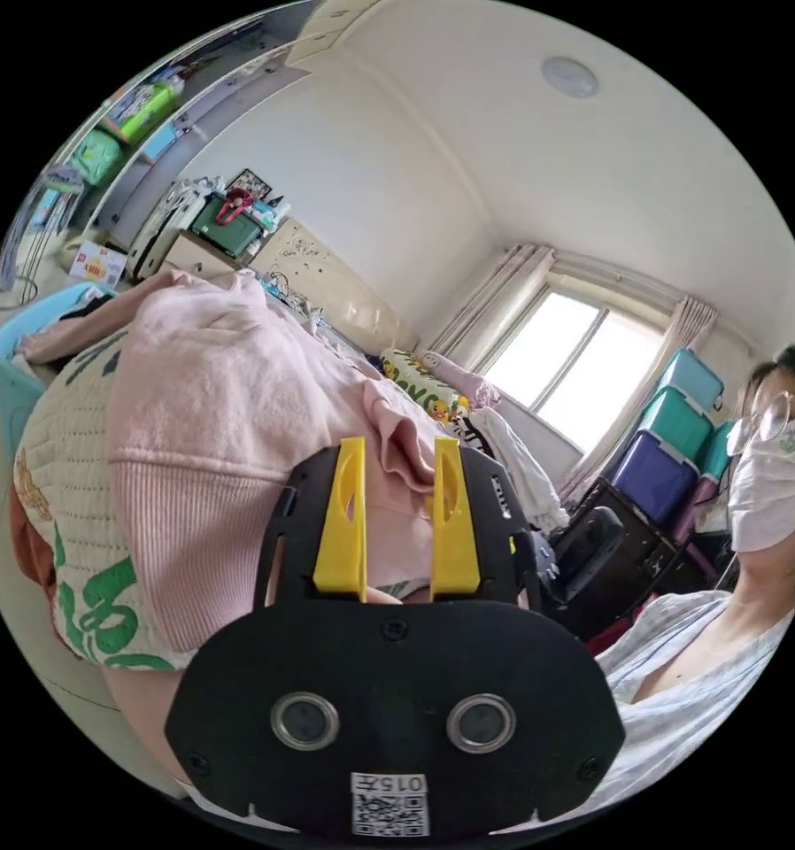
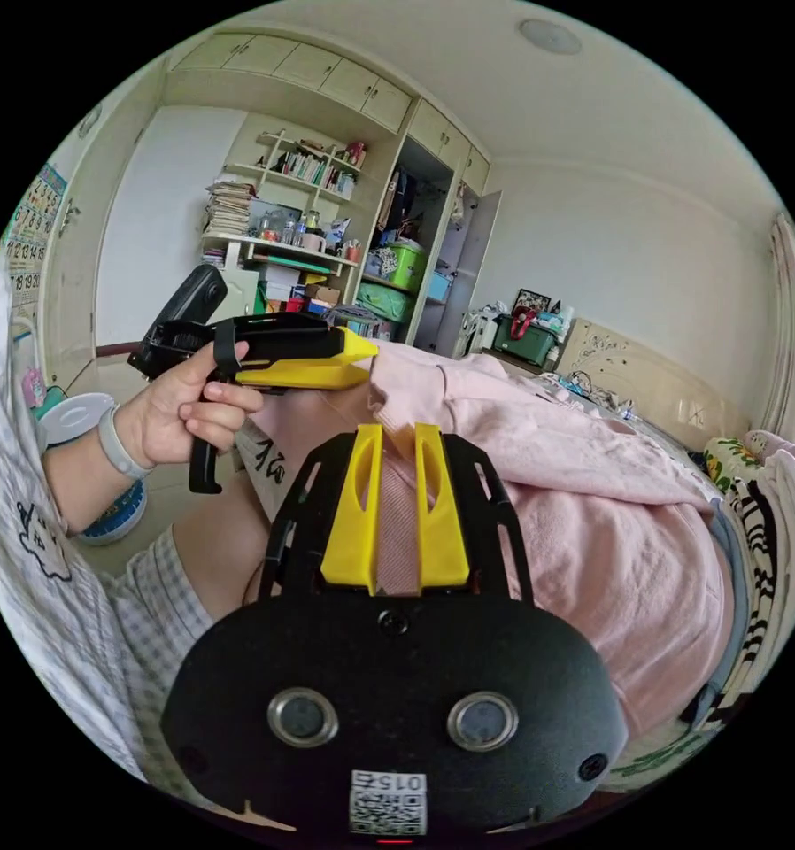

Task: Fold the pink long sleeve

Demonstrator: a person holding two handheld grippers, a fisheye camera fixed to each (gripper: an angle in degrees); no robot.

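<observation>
The pink long sleeve [image 1: 220, 398] lies bunched over a cream quilt with a green print [image 1: 79, 549], its ribbed hem toward the left. My left gripper [image 1: 399, 452] has a fold of the pink cloth pinched between its yellow jaws. In the right gripper view the pink long sleeve [image 2: 592, 513] spreads away to the right. My right gripper [image 2: 398, 434] is shut on a ribbed strip of it. Just above, a hand holds the left gripper [image 2: 362, 354], whose yellow tip meets the garment's edge.
A person [image 1: 769, 505] sits at the right in the left gripper view, beside stacked plastic storage boxes [image 1: 672, 434] under a window. A blue basket [image 1: 17, 354] stands at the left. Shelves and an open wardrobe [image 2: 389, 266] line the far wall. More clothes [image 2: 769, 496] lie on the bed.
</observation>
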